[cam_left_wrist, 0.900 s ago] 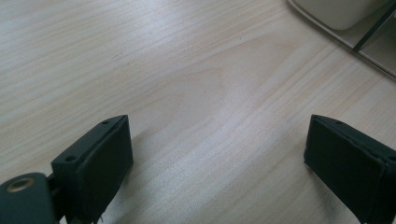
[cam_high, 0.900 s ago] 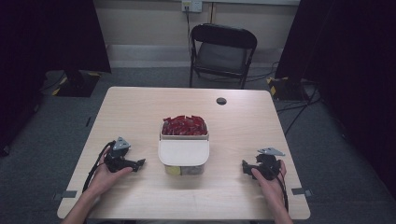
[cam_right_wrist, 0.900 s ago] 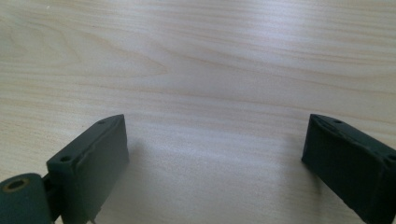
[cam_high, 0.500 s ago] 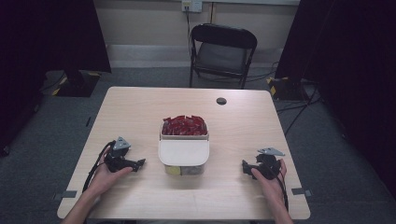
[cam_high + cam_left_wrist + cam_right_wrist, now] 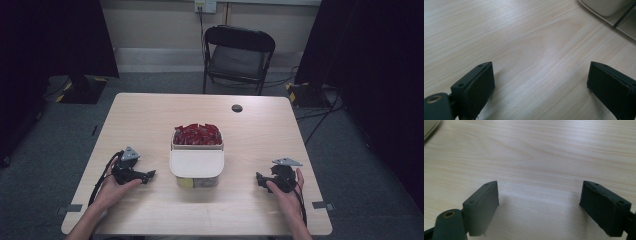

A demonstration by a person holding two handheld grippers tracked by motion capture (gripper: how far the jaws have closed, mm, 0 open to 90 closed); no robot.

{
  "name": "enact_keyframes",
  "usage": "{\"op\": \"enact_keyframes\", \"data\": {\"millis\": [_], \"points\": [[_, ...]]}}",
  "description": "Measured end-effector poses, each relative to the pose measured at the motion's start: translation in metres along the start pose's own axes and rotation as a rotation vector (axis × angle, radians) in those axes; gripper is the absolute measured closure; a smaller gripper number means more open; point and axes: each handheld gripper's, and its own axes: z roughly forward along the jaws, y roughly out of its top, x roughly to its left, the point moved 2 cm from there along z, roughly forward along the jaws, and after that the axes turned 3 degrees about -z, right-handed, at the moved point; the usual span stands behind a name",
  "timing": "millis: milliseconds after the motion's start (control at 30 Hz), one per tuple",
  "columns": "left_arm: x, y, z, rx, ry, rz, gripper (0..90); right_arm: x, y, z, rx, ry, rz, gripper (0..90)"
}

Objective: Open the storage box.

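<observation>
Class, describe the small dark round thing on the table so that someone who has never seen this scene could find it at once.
Start at the pale wooden table and look to its far edge, the side nearest the black folding chair. There lies a small dark disc, apart from the container of red packets at the middle. It is the lone flat, round, black item there.

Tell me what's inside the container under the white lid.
Under the white lid, the container looks clear, with something yellowish low at its front; the lid hides everything else. Red packets fill the bin behind.
</observation>
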Motion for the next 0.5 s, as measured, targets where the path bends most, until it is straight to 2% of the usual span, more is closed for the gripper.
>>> {"op": "enact_keyframes", "data": {"millis": [500], "points": [[0.000,0.000,0.000,0.000,-0.001,0.000,7.0,0.020,0.010,-0.015,-0.046,0.070,-0.027,16.0]]}}
